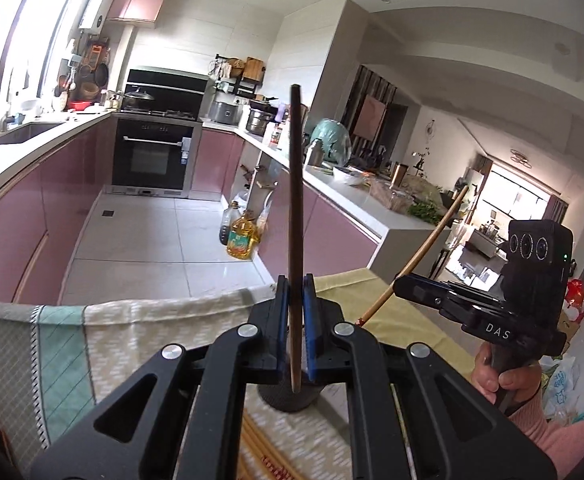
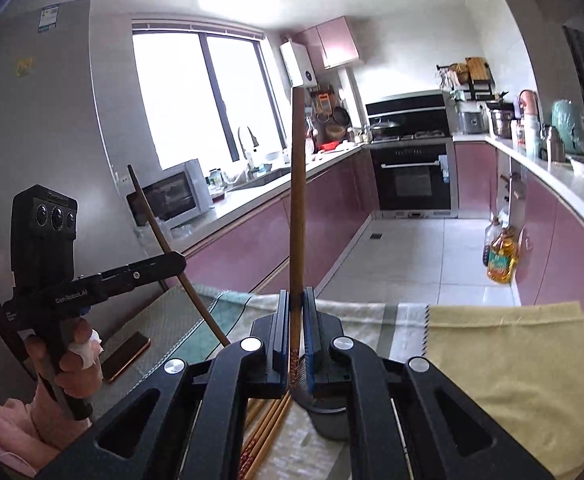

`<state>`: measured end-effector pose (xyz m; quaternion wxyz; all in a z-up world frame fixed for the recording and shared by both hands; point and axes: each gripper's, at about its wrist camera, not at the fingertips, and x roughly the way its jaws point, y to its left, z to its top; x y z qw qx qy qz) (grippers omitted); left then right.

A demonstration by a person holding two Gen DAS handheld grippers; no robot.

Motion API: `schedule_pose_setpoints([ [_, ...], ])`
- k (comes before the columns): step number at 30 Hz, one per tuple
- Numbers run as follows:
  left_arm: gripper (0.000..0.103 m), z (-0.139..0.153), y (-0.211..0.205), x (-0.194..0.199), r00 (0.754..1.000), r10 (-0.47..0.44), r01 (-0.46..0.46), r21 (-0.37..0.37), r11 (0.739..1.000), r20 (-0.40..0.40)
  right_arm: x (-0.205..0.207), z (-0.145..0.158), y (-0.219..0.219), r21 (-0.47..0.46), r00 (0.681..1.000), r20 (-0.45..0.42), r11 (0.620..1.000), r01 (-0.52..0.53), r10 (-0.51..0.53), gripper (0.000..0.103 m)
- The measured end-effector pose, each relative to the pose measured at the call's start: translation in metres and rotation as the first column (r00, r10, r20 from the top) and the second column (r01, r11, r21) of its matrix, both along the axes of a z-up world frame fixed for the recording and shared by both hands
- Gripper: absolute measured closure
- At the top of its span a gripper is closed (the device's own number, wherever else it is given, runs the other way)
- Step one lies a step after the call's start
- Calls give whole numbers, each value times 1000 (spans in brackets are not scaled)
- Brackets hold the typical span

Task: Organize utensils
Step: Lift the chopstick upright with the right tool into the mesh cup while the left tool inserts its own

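Left wrist: hand-held gripper [image 1: 295,296] clamping slim, dark, round-sectioned chopstick [image 1: 295,200].

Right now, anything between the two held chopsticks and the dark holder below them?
Nothing visible. The left gripper holds the dark chopstick, whose lower tip hangs just over the dark holder. The right gripper holds the light chopstick above the same holder.
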<state>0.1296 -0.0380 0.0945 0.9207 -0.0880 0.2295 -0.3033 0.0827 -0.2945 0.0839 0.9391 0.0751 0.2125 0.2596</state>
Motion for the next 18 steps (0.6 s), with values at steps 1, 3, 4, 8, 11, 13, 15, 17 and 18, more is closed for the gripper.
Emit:
schedule_pose_setpoints([
  [1,95,2,-5,4,1000,-10,10,-7,1000,-4,2,1,-2,-5,1000,2,1000,6,-6,97],
  [3,95,3,-16,14,1000,-5,5,4,1000,1,11,0,-5,-26,1000,-6,999,23,-23,97],
  [4,95,0,-22,19,1000,-5,6,15,1000,-5,15,-2,-7,-31,1000,-18,999,22,-23,97],
  [8,95,-20,-46,37,996,-33,38,72,997,-78,32,-19,-9,-57,996,-87,998,22,-27,98],
  [11,95,-40,-58,43,990,-40,58,129,990,-132,41,-32,-5,-73,989,-145,997,6,-17,97],
  [13,95,-53,-64,49,984,-45,72,156,985,-171,46,-40,-1,-92,982,-187,996,-13,-4,97],
  [15,95,-64,-67,54,979,-43,80,181,980,-197,51,-45,6,-109,975,-221,993,-37,12,97],
  [17,95,-73,-71,57,977,-43,84,195,977,-208,58,-54,11,-132,965,-262,989,-62,25,97],
  [18,95,-76,-71,59,977,-40,83,197,977,-211,62,-57,14,-134,959,-282,988,-75,35,97],
])
